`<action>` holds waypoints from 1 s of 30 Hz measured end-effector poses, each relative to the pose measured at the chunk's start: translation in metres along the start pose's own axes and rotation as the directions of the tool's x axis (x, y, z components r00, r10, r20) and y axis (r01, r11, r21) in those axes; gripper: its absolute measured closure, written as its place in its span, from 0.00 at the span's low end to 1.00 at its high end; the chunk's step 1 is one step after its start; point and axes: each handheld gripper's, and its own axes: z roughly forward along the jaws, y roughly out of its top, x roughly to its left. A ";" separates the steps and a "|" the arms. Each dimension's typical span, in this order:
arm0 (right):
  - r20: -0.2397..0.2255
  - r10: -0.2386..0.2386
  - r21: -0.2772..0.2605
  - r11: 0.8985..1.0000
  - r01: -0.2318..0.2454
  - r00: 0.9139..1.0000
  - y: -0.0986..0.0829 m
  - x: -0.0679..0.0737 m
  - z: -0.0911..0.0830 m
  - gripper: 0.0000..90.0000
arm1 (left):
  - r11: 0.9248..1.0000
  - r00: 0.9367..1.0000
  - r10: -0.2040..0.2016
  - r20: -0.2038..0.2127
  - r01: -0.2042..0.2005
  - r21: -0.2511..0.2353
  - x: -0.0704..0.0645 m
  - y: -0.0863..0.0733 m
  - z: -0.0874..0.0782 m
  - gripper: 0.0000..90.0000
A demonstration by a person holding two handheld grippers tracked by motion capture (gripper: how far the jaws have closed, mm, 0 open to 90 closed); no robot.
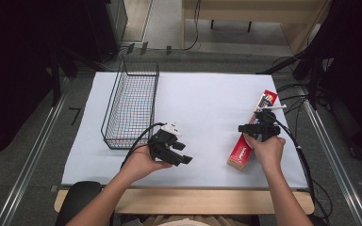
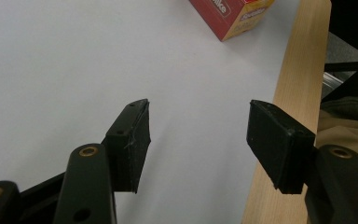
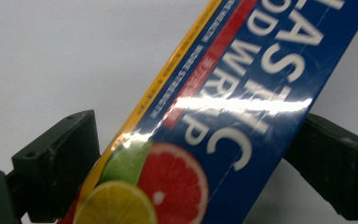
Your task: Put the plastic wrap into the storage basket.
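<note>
A long plastic wrap box (image 1: 243, 151), red and blue with citrus fruit printed on it, lies flat on the white sheet at the right. My right gripper (image 1: 263, 128) is lowered over its middle. In the right gripper view the box (image 3: 242, 93) runs slantwise between the two wide-apart jaws of the gripper (image 3: 198, 154), and it hides their inner faces. My left gripper (image 1: 183, 153) is held near the front centre-left, open and holding nothing (image 2: 198, 135). An end of the box (image 2: 228, 14) shows ahead of it.
A black wire basket (image 1: 127, 108) stands at the left on the white sheet (image 1: 202, 94). The table's wooden front edge (image 2: 289, 93) runs close to the left gripper. Cables trail from both grippers.
</note>
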 end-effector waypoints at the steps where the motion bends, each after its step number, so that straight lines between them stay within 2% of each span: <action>1: 0.009 0.000 -0.006 1.000 0.000 1.000 -0.002 0.002 0.000 0.05 | 1.000 1.000 0.000 0.000 0.000 0.000 0.000 0.000 0.000 0.44; 6: 0.015 -0.008 0.001 1.000 0.008 1.000 -0.005 0.004 0.005 0.02 | 1.000 1.000 0.000 0.002 0.000 -0.002 -0.001 0.000 0.000 0.44; 9: 0.037 -0.035 0.055 0.998 0.033 0.999 -0.005 0.007 0.014 0.01 | 1.000 1.000 -0.019 0.023 0.019 -0.009 -0.001 0.001 0.000 0.44; 12: 0.035 -0.027 0.075 0.997 0.024 0.999 0.000 0.005 0.013 0.06 | 1.000 1.000 -0.010 0.021 0.010 -0.023 -0.003 0.002 -0.002 0.44; 14: 0.043 -0.032 0.074 0.997 0.029 0.999 0.000 0.005 0.012 0.09 | 1.000 1.000 -0.003 0.016 0.003 -0.014 -0.002 0.002 -0.002 0.43; 17: 0.052 -0.071 0.070 0.995 0.067 0.996 0.001 0.007 0.007 0.19 | 1.000 1.000 -0.011 0.016 0.011 -0.015 0.000 0.002 -0.002 0.43; 19: 0.019 -0.101 0.065 0.993 0.099 0.995 0.002 0.006 0.004 0.25 | 1.000 1.000 -0.014 0.028 0.015 -0.017 0.000 0.002 -0.003 0.43; 20: -0.006 -0.100 0.065 0.993 0.100 0.995 0.003 0.005 0.002 0.29 | 0.999 0.999 -0.025 0.035 0.026 -0.030 -0.001 0.002 -0.005 0.43; 23: -0.047 -0.096 0.078 0.992 0.100 0.994 0.005 0.002 0.001 0.33 | 0.999 0.999 -0.017 0.033 0.019 -0.038 -0.001 0.003 -0.007 0.43; 25: -0.033 -0.105 0.082 0.991 0.108 0.994 0.006 0.002 0.000 0.38 | 0.999 0.999 -0.019 0.031 0.020 -0.036 0.000 0.002 -0.007 0.43; 27: -0.012 -0.140 0.080 0.987 0.140 0.990 0.006 0.002 -0.001 0.44 | 0.999 0.999 -0.022 0.028 0.023 -0.036 0.000 0.002 -0.006 0.43; 29: 0.028 -0.207 0.081 0.976 0.204 0.978 0.005 0.005 -0.002 0.46 | 0.999 1.000 -0.019 0.025 0.020 -0.033 0.001 0.002 -0.007 0.43; 30: 0.040 -0.213 0.089 0.974 0.209 0.976 0.006 0.006 -0.003 0.46 | 0.999 1.000 -0.016 0.022 0.017 -0.032 0.001 0.002 -0.007 0.43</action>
